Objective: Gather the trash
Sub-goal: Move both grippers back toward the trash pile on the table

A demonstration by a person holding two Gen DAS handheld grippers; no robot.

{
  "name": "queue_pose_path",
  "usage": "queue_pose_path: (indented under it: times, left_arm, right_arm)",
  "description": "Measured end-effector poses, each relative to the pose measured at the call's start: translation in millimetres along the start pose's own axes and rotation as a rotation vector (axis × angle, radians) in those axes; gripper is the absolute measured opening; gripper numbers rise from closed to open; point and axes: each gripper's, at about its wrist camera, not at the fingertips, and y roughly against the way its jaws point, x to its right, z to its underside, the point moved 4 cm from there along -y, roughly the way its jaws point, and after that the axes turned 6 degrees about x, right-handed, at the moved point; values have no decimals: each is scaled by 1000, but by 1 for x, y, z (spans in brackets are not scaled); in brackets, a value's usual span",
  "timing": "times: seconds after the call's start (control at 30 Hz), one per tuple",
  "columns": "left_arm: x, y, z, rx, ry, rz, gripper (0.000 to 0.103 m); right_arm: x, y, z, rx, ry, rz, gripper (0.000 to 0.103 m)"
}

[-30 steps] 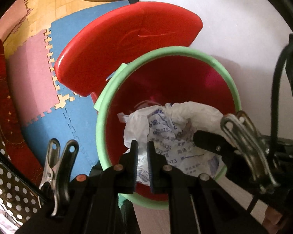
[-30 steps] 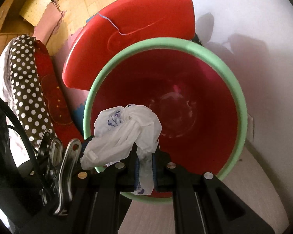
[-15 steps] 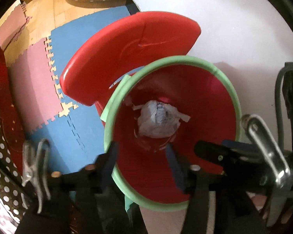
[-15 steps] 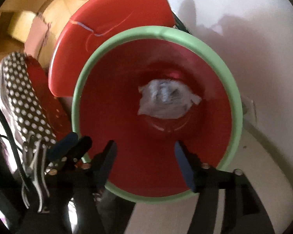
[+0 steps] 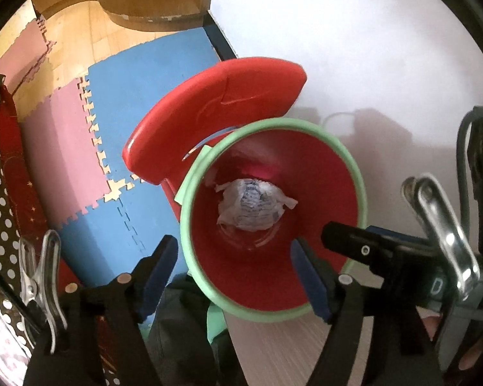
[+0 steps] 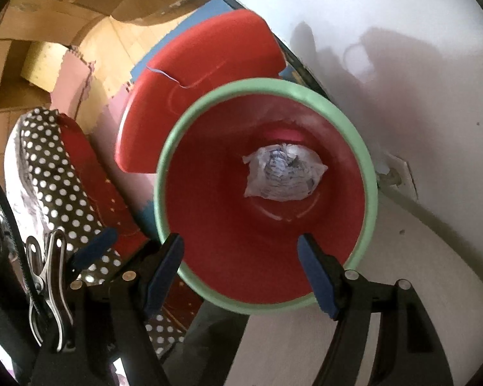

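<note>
Dropped since the earlier frame: crumpled plastic bag (image 5: 252,205) now on bottom of red bin (image 5: 354,173), left gripper (image 5: 235,275) opening, right gripper (image 6: 241,273) wide, both empty; drop step finished, next trash to be sought.

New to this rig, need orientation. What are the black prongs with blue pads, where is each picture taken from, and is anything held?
No robot arm here: a person holds a two-finger gripper in each hand, each with a fisheye camera looking along its fingers. One picture is the left gripper, the other the right gripper. Both point down into a red bin with a green rim, standing by a white wall, its red lid flipped open behind. A crumpled white plastic bag with blue print lies at the bottom. Nothing is held: the right jaws stand open and the left are opening, empty. Foam floor tiles lie beside the bin.
</note>
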Motion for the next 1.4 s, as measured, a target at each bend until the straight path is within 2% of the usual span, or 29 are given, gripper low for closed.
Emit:
queue_pose_path:
  times: [0.17, 0.4, 0.57, 0.67, 0.93, 1.1, 1.23, 1.4]
  left_arm:
    - [4, 33, 1, 45, -19, 2, 76]
    - [15, 70, 11, 83, -69, -10, 76]
    - [27, 122, 21, 264, -92, 19, 76]
    - [40, 151, 23, 339, -117, 27, 76]
    - [85, 193, 29, 404, -277, 20, 76]
    - [115, 214, 42, 435, -361, 61, 76]
    - [134, 233, 61, 488, -441, 54, 76]
    - [144, 253, 81, 535, -467, 10, 76]
  right_arm:
    - [-13, 28, 3, 45, 25, -12, 75]
    - [-26, 91, 23, 144, -22, -97, 75]
    - [-34, 143, 41, 308, 29, -81, 75]
    - [-39, 179, 59, 429, 57, -95, 75]
    - [-38, 256, 120, 641, 45, -85, 75]
    - [-27, 280, 162, 716, -29, -96, 75]
    - [-18, 297, 193, 797, -75, -105, 75]
    - [-15, 320, 228, 875, -79, -75, 75]
